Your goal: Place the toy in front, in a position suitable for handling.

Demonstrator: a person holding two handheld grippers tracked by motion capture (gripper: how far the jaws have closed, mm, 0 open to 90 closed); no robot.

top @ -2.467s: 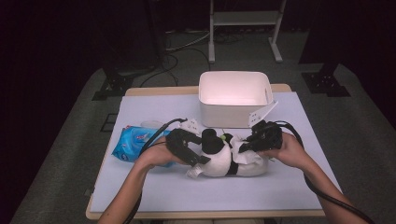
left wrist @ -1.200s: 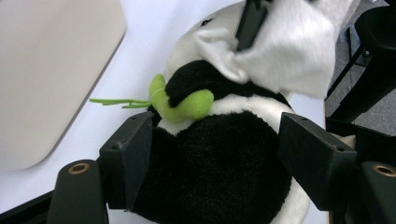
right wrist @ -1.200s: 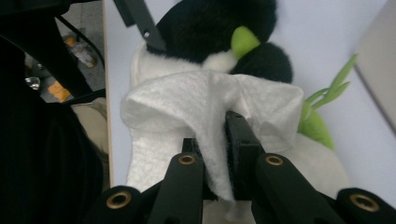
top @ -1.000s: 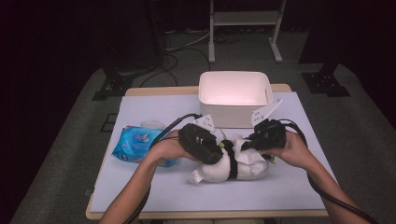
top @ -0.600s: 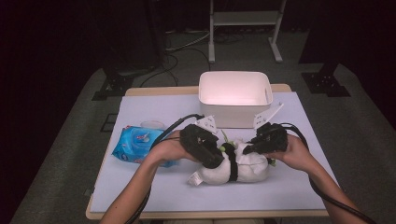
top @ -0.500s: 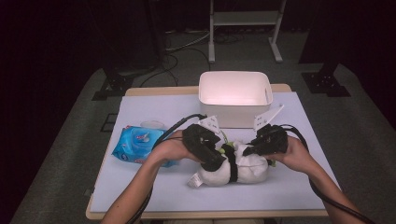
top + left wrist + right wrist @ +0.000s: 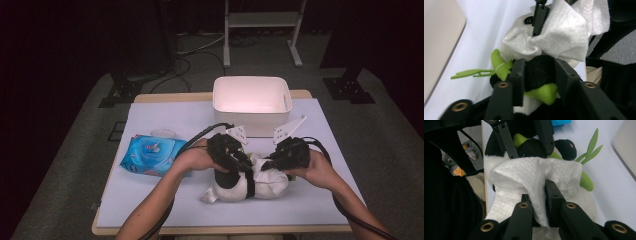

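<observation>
A black-and-white plush panda (image 7: 250, 182) with green felt bamboo lies at lower centre of the high view. The left gripper (image 7: 537, 75), jaws just closing, squeezes its black limb. The right gripper (image 7: 538, 202) pinches a white wipe (image 7: 534, 175) over it. White-covered table (image 7: 165, 117): 1 white bin (image 7: 251, 102), 1 blue wipes pack (image 7: 150, 155). Dark room behind.

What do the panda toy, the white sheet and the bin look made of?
Panda toy: plush fabric, fuzzy black and white pile, felt-like green leaves.
White sheet: soft nonwoven wipe or tissue, matte and crumpled, fibrous edges.
Bin: probably rigid plastic, smooth matte white walls with rounded corners.
</observation>
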